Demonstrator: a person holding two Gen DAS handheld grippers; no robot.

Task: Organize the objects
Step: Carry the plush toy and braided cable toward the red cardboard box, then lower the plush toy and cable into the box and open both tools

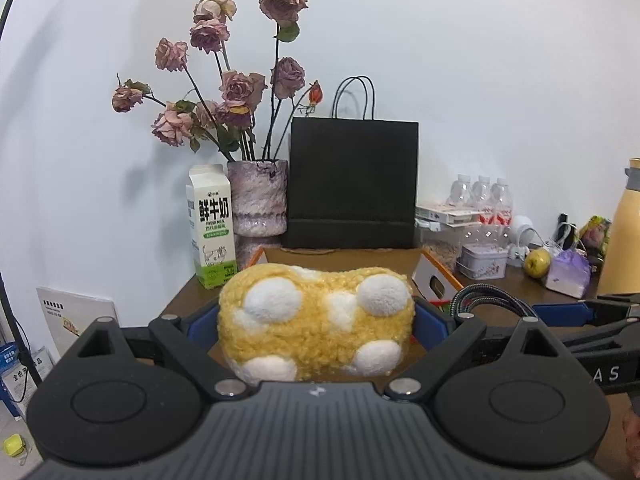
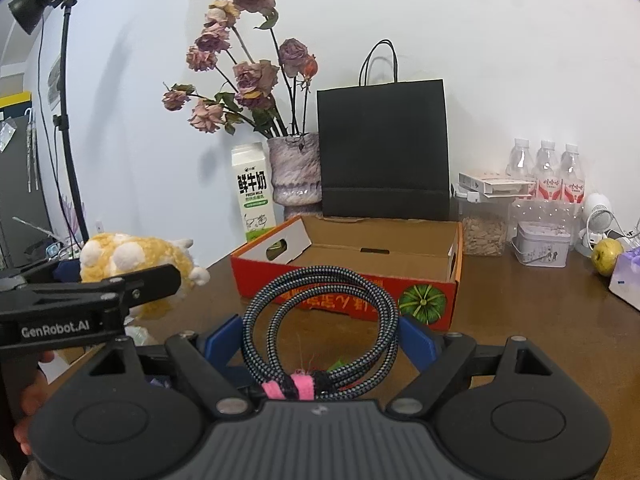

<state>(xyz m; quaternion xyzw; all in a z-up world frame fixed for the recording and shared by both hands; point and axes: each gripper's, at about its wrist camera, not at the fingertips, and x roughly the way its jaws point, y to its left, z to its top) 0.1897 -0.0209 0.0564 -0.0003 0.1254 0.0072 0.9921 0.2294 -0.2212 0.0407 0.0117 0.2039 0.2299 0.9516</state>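
Right wrist view: the right gripper (image 2: pixel 320 340) grips a coiled cable (image 2: pixel 320 320); the open box (image 2: pixel 348 272) sits ahead, in front of a black bag (image 2: pixel 384 152). The left gripper (image 1: pixel 316 320) squeezes a yellow plush toy (image 1: pixel 316 320).

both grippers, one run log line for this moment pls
left gripper: shut on plush toy | right gripper: shut on coiled cable | cardboard box: open, nothing visible inside
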